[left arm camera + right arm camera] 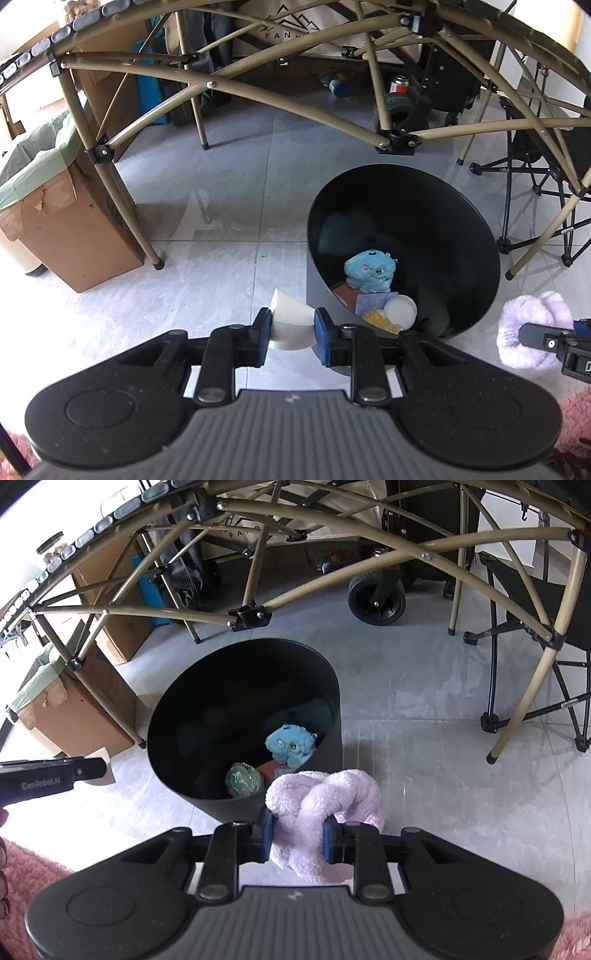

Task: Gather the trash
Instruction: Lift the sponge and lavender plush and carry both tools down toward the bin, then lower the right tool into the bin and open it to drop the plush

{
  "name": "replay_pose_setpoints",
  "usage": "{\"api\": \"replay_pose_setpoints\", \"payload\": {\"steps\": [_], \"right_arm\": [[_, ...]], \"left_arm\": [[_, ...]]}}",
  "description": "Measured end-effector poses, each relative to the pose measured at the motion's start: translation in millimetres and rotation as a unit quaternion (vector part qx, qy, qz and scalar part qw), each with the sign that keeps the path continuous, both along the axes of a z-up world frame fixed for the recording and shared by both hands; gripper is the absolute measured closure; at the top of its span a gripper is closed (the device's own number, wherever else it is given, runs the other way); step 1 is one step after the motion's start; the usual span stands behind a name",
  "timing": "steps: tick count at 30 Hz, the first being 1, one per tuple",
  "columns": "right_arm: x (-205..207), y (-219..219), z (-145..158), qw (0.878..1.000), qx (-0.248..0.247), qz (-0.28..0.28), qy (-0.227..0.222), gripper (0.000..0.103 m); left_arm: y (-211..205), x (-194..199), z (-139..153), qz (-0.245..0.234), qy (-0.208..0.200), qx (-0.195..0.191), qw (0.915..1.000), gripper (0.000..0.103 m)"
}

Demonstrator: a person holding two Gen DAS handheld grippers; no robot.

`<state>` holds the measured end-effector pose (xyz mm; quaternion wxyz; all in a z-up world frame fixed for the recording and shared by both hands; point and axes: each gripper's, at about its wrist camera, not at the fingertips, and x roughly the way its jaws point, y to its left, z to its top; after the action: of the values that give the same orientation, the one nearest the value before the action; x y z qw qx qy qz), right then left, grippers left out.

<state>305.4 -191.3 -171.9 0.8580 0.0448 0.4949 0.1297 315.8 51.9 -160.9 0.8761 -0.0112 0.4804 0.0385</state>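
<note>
My left gripper [291,332] is shut on a white wedge-shaped piece of foam or paper [290,321], held just left of the black trash bin [461,236]. My right gripper [297,836] is shut on a fluffy lilac cloth [325,801], held at the bin's [184,709] near right rim. Inside the bin lie a blue plush toy [291,747], a green crumpled ball [242,779], a white disc [400,310], a purple pad and yellow scraps. The left wrist view also catches the lilac cloth [532,325] at its right edge.
A folding table's tan metal frame [258,92] arches over the bin. A cardboard box with a green liner [74,229] stands at left. A black folding chair [535,664] is at right, a wheeled cart [376,598] behind. Pink rug [33,878] lies underfoot on the grey tiled floor.
</note>
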Motion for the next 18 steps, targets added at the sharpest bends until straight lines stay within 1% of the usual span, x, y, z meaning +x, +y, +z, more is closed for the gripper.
{"api": "replay_pose_setpoints", "payload": {"steps": [7, 13, 18], "right_arm": [[13, 9, 6, 1.000, 0.001, 0.008, -0.010, 0.079], [31, 27, 9, 0.999, -0.007, 0.026, -0.019, 0.079], [47, 43, 8, 0.999, -0.006, 0.043, -0.018, 0.083]], "left_arm": [[9, 7, -7, 0.013, 0.010, -0.004, 0.9999, 0.078], [21, 12, -12, 0.026, 0.016, -0.008, 0.9995, 0.078], [30, 13, -16, 0.035, 0.023, -0.012, 0.9990, 0.078]]}}
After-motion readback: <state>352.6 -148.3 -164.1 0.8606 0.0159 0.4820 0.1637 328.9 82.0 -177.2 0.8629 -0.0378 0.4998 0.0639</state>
